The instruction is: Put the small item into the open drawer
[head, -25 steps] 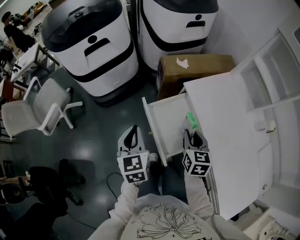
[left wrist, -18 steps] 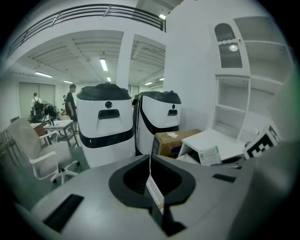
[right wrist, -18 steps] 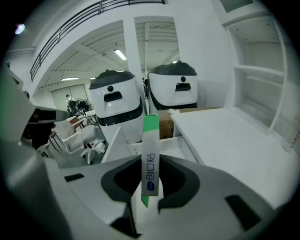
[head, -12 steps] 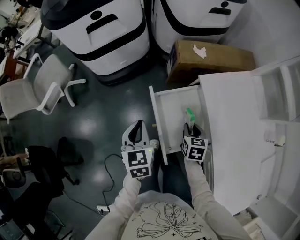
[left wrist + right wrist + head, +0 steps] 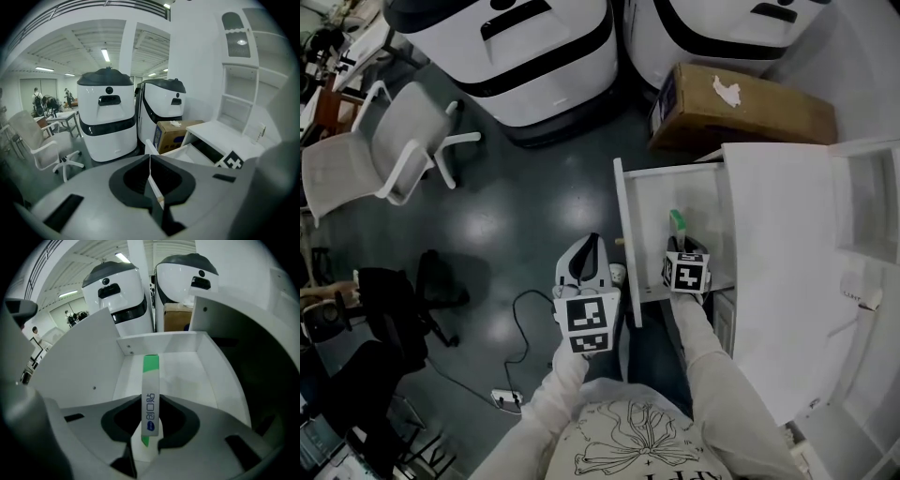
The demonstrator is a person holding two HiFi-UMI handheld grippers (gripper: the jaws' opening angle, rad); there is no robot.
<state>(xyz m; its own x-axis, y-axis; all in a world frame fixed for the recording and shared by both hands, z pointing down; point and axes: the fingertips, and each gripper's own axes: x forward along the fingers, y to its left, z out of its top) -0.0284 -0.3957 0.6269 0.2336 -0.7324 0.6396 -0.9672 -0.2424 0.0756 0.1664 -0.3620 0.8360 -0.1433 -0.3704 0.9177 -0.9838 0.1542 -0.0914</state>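
Centre of the head view: the right gripper (image 5: 682, 248) pinches one small white-and-green packet (image 5: 150, 399) edgewise, holding it inside the mouth of the single open drawer (image 5: 649, 192), above its bare floor. The carry appears done; lowering and release are left. The left gripper (image 5: 591, 246), lower centre, has its jaws pressed together on nothing. Upper frame: two white machines (image 5: 525, 47), one cardboard box (image 5: 741, 108), one white chair (image 5: 380, 155).

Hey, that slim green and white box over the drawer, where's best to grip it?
Pinch the slim box across its thin width at the white near end, coming from the person's side, as the right gripper does. Long and narrow, it points green end first into the drawer.
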